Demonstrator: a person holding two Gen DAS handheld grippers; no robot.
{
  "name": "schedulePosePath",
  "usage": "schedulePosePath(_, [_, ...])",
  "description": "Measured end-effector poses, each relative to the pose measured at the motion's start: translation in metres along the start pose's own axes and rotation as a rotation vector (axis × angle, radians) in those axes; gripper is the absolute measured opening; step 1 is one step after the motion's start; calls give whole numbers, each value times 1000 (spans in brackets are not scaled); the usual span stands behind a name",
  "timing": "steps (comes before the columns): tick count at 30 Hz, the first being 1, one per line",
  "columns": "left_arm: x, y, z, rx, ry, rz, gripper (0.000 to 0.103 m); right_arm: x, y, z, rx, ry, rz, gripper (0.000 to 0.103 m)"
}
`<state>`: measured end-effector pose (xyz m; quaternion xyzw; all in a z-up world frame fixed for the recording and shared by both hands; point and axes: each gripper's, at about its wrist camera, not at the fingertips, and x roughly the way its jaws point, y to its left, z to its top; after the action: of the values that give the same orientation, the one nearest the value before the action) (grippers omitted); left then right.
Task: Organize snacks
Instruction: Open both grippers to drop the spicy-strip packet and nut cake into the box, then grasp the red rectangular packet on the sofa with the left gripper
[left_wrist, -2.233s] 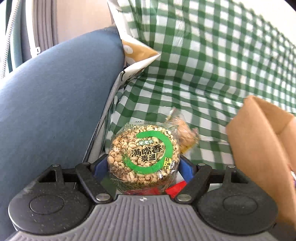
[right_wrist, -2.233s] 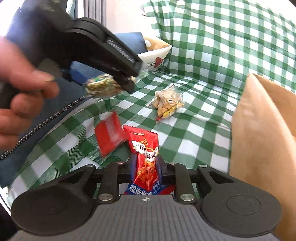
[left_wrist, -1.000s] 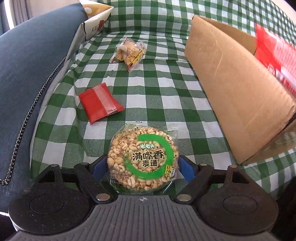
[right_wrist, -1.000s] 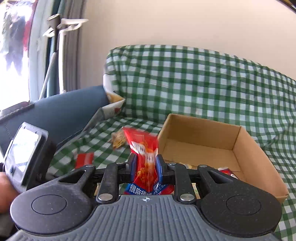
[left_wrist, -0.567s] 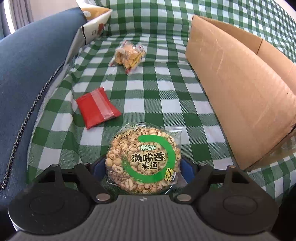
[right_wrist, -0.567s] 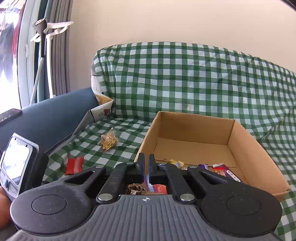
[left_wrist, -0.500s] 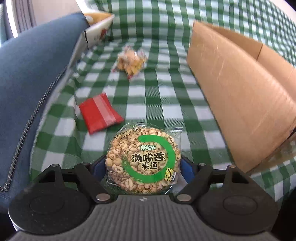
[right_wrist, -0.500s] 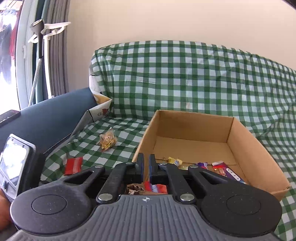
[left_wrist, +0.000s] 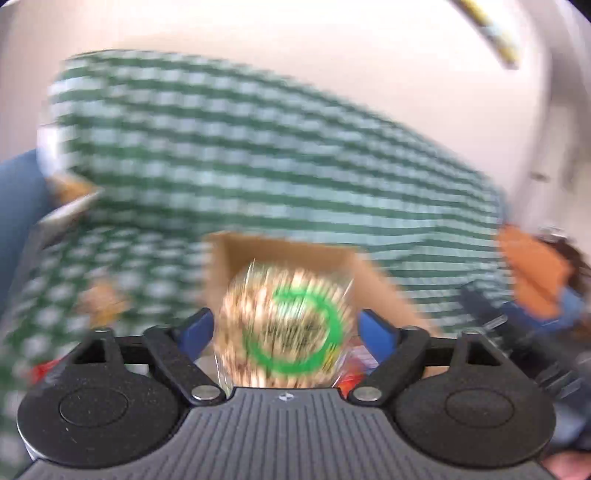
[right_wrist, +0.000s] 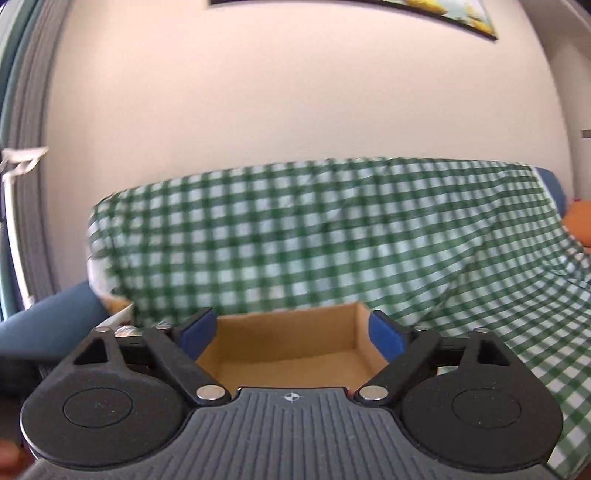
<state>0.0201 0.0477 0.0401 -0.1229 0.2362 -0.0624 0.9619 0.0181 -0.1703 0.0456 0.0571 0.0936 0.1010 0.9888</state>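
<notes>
Now my left gripper opening, puffed-grain cake pack between pads (blurred, gaps visible); right gripper opening, empty, above cardboard box.

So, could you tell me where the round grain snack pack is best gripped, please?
Grip the round grain snack pack across its widest part, a pad on each opposite rim, coming edge-on with the printed face up: it is a flat disc, so the rims oppose squarely. The left tool straddles it so now, jaws opening, pads seemingly clear.

Home living room — sofa under green gingham cover, framed picture, curtain
</notes>
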Motion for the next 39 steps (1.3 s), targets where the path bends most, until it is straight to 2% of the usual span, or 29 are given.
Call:
schedulePosePath(3, [7, -11, 8, 16, -16, -12, 99, 2, -25, -3, 56, 28, -11, 98])
schedulePosePath(7, [10, 24, -5, -48, -24, 64, 99, 4, -46, -11, 175, 43, -8, 99])
schedulePosePath(10, [17, 65, -19, -65, -10, 145, 83, 12, -47, -18, 201, 83, 8, 99])
schedulePosePath(12, [18, 98, -31, -60, 3, 187, 60, 16, -41, -19, 181, 101, 17, 99])
schedulePosePath(14, [15, 125, -50, -42, 5, 227, 50, 18, -32, -19, 139, 112, 29, 99])
schedulePosePath(15, [16, 137, -59, -34, 28, 267, 50, 17, -29, -16, 117, 112, 34, 99])
schedulePosePath(17, [21, 163, -66, -127, 116, 375, 44, 17, -19, -16, 75, 111, 40, 99])
schedulePosePath(20, [24, 200, -72, -310, 157, 475, 47, 17, -8, -16, 33, 113, 46, 99])
schedulePosePath(22, [28, 219, -79, -407, 193, 506, 49, 18, -1, -17, 6, 115, 46, 99])
schedulePosePath(25, [33, 235, -88, -500, 245, 556, 56, 19, 11, -20, -37, 114, 48, 99])
schedulePosePath(29, [35, 233, -84, -503, 233, 528, 75, 19, 21, -21, -89, 114, 60, 99])
schedulePosePath(39, [49, 225, -82, -464, 248, 545, 78, 17, 27, -22, -116, 117, 61, 99])
